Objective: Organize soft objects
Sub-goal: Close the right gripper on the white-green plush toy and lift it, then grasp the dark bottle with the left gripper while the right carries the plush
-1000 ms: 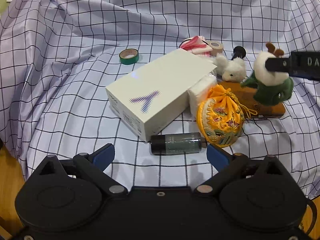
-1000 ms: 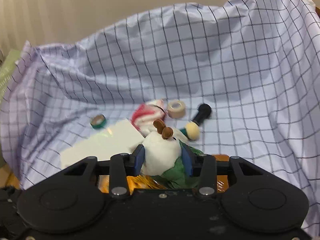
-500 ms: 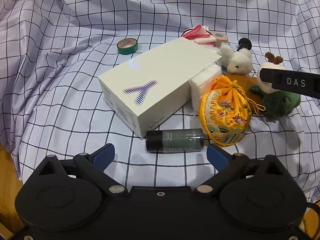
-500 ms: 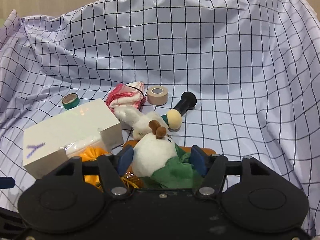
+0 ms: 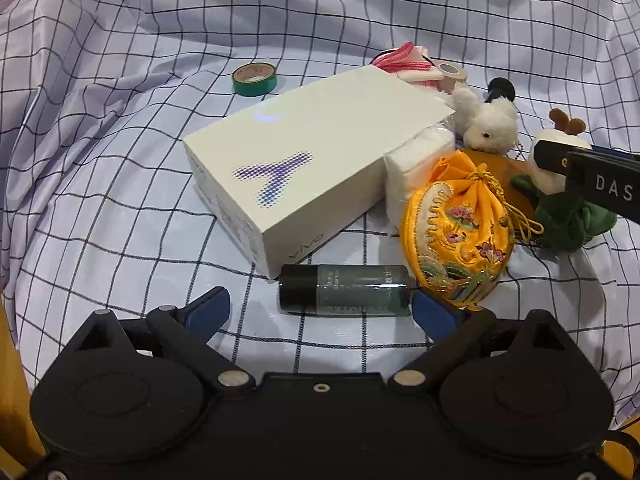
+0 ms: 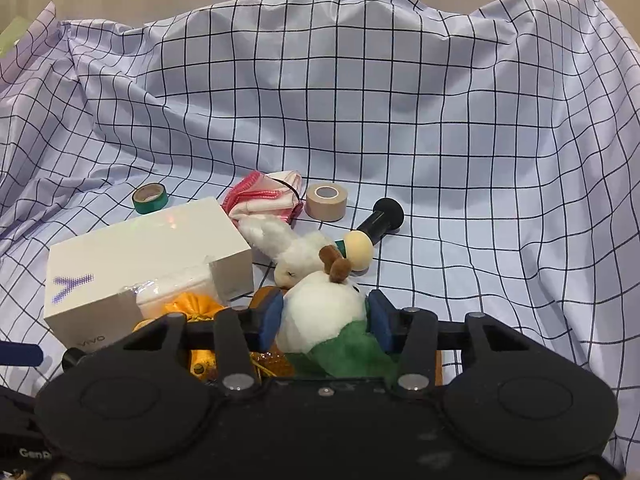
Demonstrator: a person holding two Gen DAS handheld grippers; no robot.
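A reindeer plush [image 6: 320, 316] with a white head and green body sits on a brown board [image 5: 496, 168] at the right of the pile. My right gripper [image 6: 325, 316] is closing, and its blue pads touch both sides of the plush's head. Beside it lie a white bunny plush [image 6: 296, 252], an embroidered yellow pouch [image 5: 456, 232], a tissue pack [image 5: 416, 164] and a red-and-white cloth [image 6: 264, 200]. My left gripper [image 5: 320, 310] stands wide and is just starting to close. A dark bottle [image 5: 344, 290] lies crosswise between its fingertips, untouched.
A white phone box [image 5: 312, 160] fills the middle of the checked cloth [image 6: 360, 100]. A green tape roll [image 5: 254, 79] lies behind it. A beige tape roll [image 6: 326, 202] and a black-handled toy [image 6: 376, 226] lie at the back right. The cloth rises in folds all round.
The right jaws spread away from the reindeer plush, then narrowed onto its head again as it sank onto the board. The left gripper edged down toward the bottle.
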